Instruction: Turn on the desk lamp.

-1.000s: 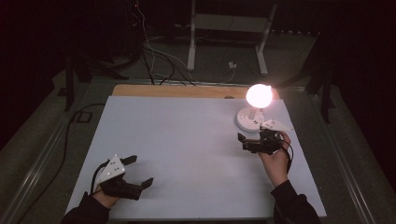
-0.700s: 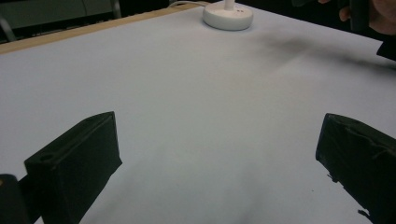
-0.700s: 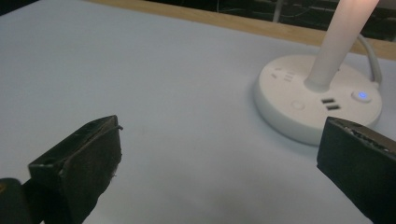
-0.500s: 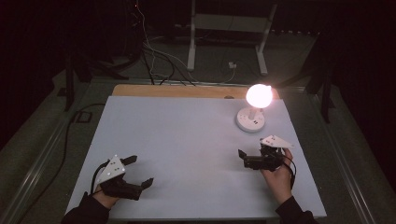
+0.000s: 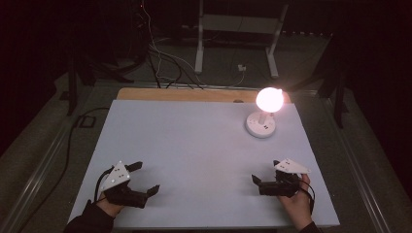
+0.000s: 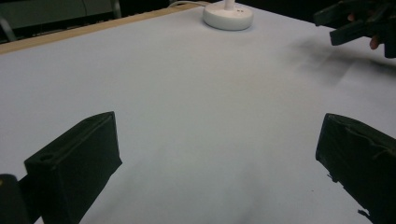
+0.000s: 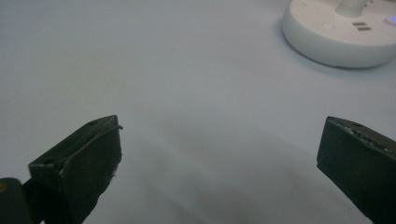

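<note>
Lamp lit at the far right, both grippers idle at the near edge

Count first: one lamp [image 5: 264, 112], two grippers, one table [image 5: 194, 145]. That's pretty much the whole setup on the white surface.

The lamp is a small white thing with a round flat base and a short stem, topped by a glowing globe that's bright enough to blow out in the high view. It stands upright on the far right part of the table, close to the wooden strip at the back edge. In the right gripper view the base [image 7: 338, 35] has a couple of small grey marks on top.

The left gripper [image 5: 145, 178] sits low at the near left, held from below by a hand [image 5: 108, 209], its fingers spread wide with bare table between them. The right gripper [image 5: 265, 175] is at the near right, well apart from the lamp, pointing left across the table, fingers also wide and holding nothing. The right hand [image 5: 296, 204] wraps it from the near side.
</note>
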`<state>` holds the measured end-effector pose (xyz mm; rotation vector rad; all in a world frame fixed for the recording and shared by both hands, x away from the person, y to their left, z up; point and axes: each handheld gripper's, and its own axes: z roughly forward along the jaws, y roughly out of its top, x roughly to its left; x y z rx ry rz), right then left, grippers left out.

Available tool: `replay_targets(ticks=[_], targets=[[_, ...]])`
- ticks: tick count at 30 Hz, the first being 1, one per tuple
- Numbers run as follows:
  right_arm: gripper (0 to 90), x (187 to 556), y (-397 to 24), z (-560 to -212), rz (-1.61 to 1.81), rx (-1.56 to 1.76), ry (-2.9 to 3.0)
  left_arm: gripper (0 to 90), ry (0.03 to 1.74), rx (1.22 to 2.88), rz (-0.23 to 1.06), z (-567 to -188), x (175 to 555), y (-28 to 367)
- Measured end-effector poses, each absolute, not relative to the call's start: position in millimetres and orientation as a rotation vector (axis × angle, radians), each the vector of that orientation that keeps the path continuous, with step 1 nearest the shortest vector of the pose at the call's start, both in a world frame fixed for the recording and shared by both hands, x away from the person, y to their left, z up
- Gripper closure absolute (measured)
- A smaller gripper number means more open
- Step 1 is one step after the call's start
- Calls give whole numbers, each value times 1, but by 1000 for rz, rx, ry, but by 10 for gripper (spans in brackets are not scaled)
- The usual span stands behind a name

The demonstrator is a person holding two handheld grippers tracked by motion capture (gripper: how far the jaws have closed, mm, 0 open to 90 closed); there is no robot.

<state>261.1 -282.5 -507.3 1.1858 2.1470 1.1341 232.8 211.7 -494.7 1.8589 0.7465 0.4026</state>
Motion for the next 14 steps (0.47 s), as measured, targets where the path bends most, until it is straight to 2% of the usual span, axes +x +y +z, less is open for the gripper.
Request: replay_targets(ticks=[14], targets=[[0,257,-292,-511,1155,1161,2160,3,745,1862,403,-495,233,211]])
